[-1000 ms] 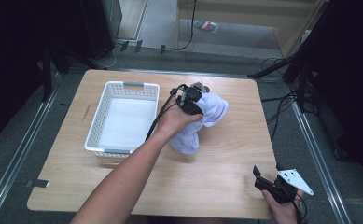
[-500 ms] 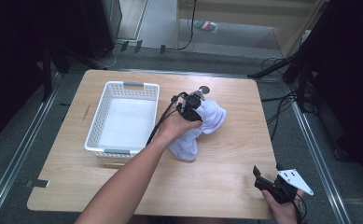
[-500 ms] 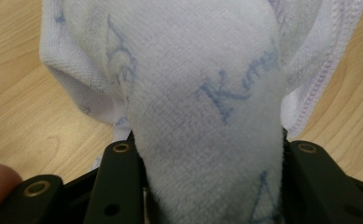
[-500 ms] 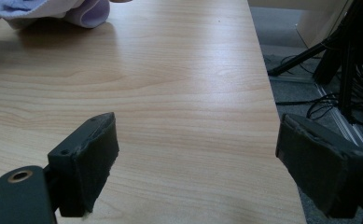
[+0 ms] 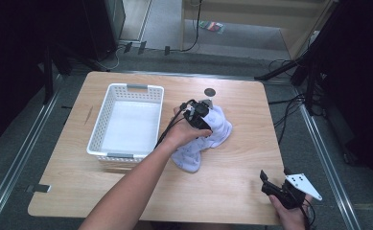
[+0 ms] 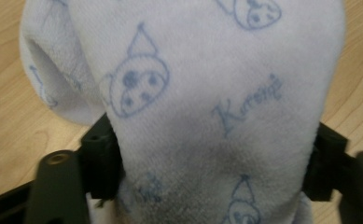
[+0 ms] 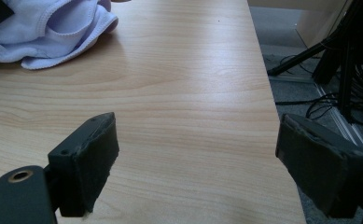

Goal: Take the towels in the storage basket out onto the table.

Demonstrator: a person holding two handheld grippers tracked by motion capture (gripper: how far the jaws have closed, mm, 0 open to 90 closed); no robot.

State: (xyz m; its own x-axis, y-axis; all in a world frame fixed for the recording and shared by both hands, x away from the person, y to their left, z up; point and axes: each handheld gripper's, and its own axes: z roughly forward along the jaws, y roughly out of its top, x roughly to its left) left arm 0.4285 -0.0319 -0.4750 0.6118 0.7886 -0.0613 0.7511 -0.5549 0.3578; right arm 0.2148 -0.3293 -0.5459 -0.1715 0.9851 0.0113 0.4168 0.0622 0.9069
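Cloth (image 6: 207, 107) sits clamped between left gripper (image 5: 199, 115) jaws; right gripper (image 7: 198, 161) gapes wide, holding nothing

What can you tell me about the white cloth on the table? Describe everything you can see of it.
The white cloth is soft, towel-like fabric, pale with faint blue cartoon faces and cursive lettering, and a stitched hem along one edge. It lies crumpled on the wooden table, right of the white basket and outside it. The left claw is shut on a bunched fold of it, fabric filling the gap between the jaws. The right claw is open, well apart from it.
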